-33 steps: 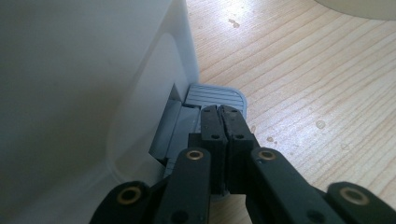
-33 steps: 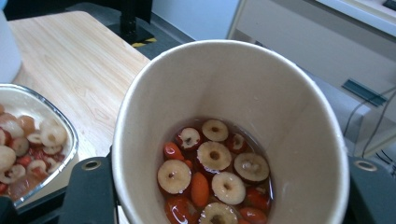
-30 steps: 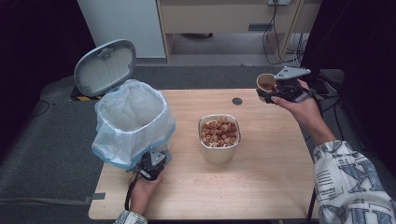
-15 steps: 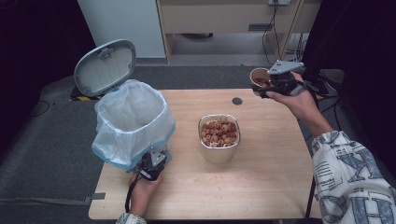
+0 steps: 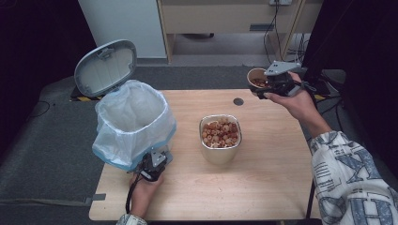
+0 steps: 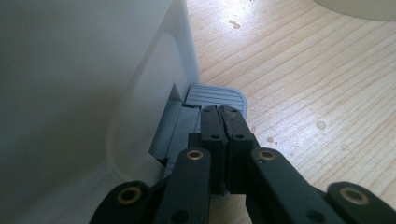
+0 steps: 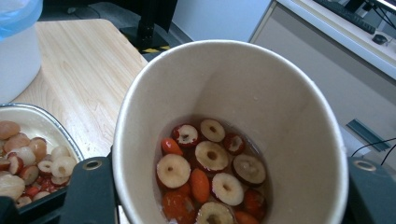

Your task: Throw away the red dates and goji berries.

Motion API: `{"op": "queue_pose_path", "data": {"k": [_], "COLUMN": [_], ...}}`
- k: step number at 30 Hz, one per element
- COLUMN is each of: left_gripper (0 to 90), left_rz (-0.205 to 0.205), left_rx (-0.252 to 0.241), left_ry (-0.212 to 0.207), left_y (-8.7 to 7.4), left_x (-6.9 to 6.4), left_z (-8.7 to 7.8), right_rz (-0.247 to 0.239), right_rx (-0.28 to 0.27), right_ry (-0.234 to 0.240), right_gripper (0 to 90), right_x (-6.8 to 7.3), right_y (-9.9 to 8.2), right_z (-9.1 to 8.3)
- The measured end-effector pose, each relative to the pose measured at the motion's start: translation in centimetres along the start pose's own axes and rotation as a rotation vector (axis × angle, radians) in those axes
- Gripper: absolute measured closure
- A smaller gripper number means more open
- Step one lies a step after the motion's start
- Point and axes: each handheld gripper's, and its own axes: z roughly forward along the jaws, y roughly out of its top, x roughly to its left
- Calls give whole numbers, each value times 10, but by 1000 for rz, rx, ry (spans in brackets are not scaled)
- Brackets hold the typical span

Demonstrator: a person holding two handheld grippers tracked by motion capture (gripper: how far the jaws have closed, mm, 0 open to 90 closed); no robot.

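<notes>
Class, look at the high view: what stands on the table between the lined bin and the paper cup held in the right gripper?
The metal bowl of dried fruit stands between the bin and the cup, seen in the high view.

table point(image 5: 263, 187): wooden | on it: bin point(image 5: 133, 124) | food container point(image 5: 219, 152)
</notes>
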Motion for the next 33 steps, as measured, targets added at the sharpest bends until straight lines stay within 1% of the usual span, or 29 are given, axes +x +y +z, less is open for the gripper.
{"op": "queue_pose_path", "data": {"k": [1, 5, 6, 10, 13, 15, 17, 22, 24, 31, 32, 33], "left_gripper": [878, 878, 878, 878, 878, 878, 878, 878, 878, 878, 878, 878], "left_rz": [0, 7, 8, 7, 6, 3, 2, 1, 1, 4, 5, 5], "left_rx": [0, 3, 0, 1, 1, 1, 3, 2, 2, 4, 3, 3], "left_ry": [-1, 4, 8, 9, 10, 9, 5, 5, 8, 7, 6, 6], "left_y": [0, 0, 0, 0, 0, 0, 0, 0, 0, 0, 0, 0], "left_x": [0, 0, -1, -1, -1, -1, -1, -1, -1, -1, -1, -1], "left_z": [0, 0, 0, 0, 0, 0, 0, 0, 0, 0, 0, 0], "right_rz": [-15, -27, -45, -57, -57, -69, -69, -102, -109, -122, -133, -133], "right_rx": [-2, -7, 0, -1, 1, 1, -1, -7, -5, -6, -4, -4], "right_ry": [-2, 0, -4, 3, 4, 6, 7, 7, 0, -3, -5, -5], "right_gripper": [349, 349, 349, 349, 349, 349, 349, 350, 350, 350, 350, 350], "right_x": [3, 6, 9, 13, 14, 16, 17, 22, 23, 26, 28, 28], "right_y": [3, 8, 10, 12, 13, 16, 17, 22, 24, 26, 26, 26], "right_z": [0, -1, -1, 1, 3, 5, 6, 6, 6, 6, 6, 6]}}
